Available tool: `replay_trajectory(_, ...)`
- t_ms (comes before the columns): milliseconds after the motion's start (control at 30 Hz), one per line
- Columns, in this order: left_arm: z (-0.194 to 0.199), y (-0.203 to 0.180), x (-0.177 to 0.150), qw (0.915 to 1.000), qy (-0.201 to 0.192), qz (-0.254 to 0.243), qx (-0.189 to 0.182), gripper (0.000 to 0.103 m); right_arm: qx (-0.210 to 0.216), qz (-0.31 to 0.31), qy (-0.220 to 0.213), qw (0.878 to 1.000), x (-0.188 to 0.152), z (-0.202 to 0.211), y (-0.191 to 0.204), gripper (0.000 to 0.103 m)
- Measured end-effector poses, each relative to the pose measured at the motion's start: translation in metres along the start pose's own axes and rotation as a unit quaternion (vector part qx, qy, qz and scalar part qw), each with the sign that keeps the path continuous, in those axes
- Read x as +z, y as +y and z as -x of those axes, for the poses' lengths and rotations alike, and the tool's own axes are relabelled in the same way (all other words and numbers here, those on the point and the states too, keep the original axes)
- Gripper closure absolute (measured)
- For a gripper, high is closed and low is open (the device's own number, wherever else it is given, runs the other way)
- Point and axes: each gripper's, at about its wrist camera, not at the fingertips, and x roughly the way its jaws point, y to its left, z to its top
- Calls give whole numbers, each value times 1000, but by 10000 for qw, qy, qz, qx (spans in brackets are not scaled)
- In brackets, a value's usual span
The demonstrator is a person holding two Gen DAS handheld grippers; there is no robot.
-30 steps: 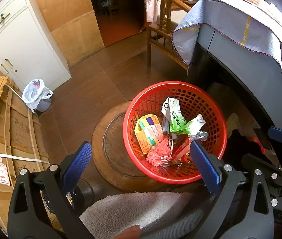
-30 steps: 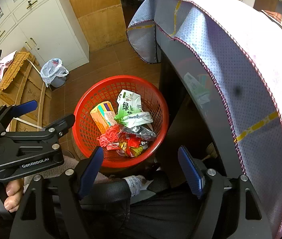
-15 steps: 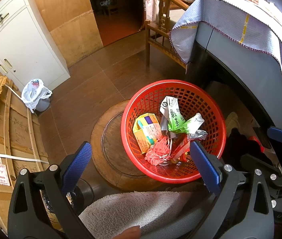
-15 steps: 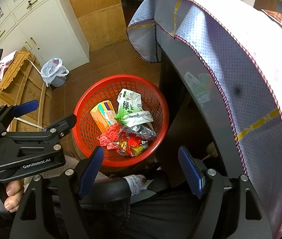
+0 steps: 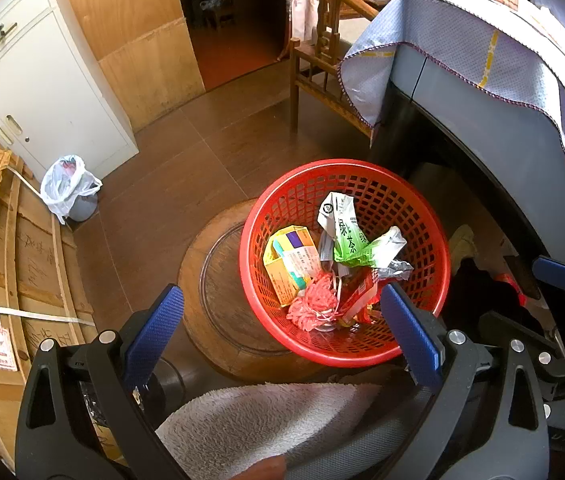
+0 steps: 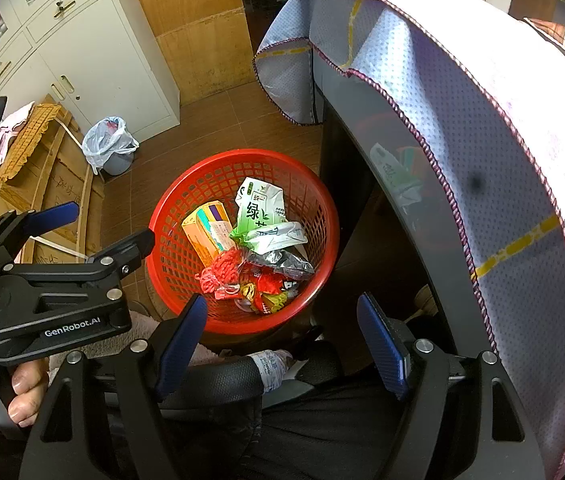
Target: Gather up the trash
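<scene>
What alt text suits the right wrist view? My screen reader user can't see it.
A red mesh basket on the floor holds trash: a green tea carton, a yellow box and red wrappers. The open right gripper hovers above it, empty, beside a cloth-covered table.

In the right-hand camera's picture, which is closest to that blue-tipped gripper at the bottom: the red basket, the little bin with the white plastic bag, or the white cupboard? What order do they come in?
Measured from the right gripper:
1. Red basket, just beyond the fingertips, middle of the picture.
2. Small bin with the white bag, farther off on the floor, upper left.
3. White cupboard, behind the bin, against the far left wall.
</scene>
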Motion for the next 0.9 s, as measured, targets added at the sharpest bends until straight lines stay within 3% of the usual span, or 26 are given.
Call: replay_trajectory(900, -1, 4, 3, 10000, 21, 64, -34, 8, 33, -21, -8, 10000, -3, 4, 3, 27)
